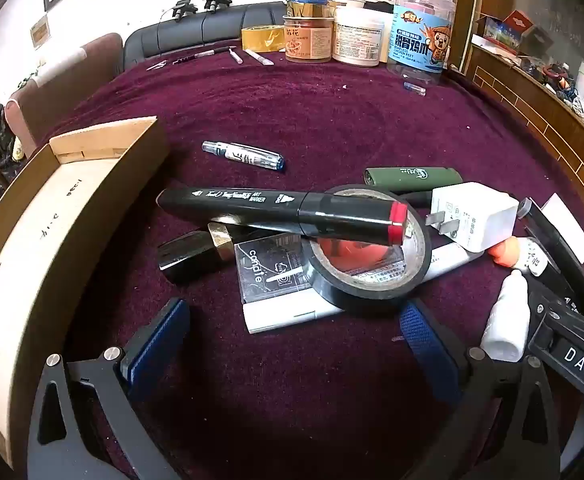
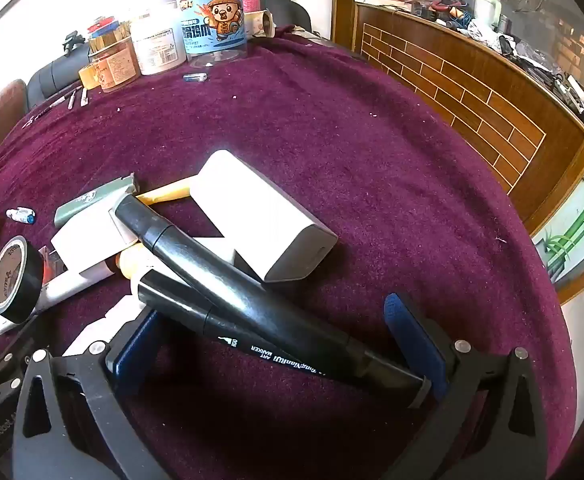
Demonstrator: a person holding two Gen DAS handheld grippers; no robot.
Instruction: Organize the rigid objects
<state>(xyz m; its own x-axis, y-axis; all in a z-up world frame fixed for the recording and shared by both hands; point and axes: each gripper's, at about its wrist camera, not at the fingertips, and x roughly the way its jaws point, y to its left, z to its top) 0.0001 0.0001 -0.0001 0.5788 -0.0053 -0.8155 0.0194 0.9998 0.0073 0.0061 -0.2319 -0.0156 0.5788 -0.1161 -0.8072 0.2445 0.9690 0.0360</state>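
- Sitting at the far left of my left wrist view, the wooden box (image 1: 63, 216) rests on the purple cloth of the bench (image 1: 332, 112), its open top showing a bare pale floor.
- Beyond it a clear pen (image 1: 243, 155) lies alone on the cloth.
- My left tool (image 1: 296, 320) hangs wide, nothing between its blue pads (image 1: 155, 336), just short of the pile.
- In the pile, a black art marker with a red end (image 1: 283, 211) lies across a roll of black tape (image 1: 372, 256); the roll rests partly on a clear card case (image 1: 269, 270), and a small black and gold block (image 1: 191, 250) is just left of that case.
- Behind the roll is a green lighter (image 1: 412, 177), and to its right a white plug adapter (image 1: 474, 216).
- Along the far edge stand jars (image 1: 358, 36) and a yellow tape roll (image 1: 262, 38).
- In my right wrist view, my right tool (image 2: 279, 340) is also wide, with two black markers (image 2: 247, 292) lying crosswise between its pads; one marker end is close to or touching the right pad (image 2: 416, 336), I cannot tell which.
- Past the markers a white power bank (image 2: 259, 216) lies on the cloth, one marker lying over its near edge.
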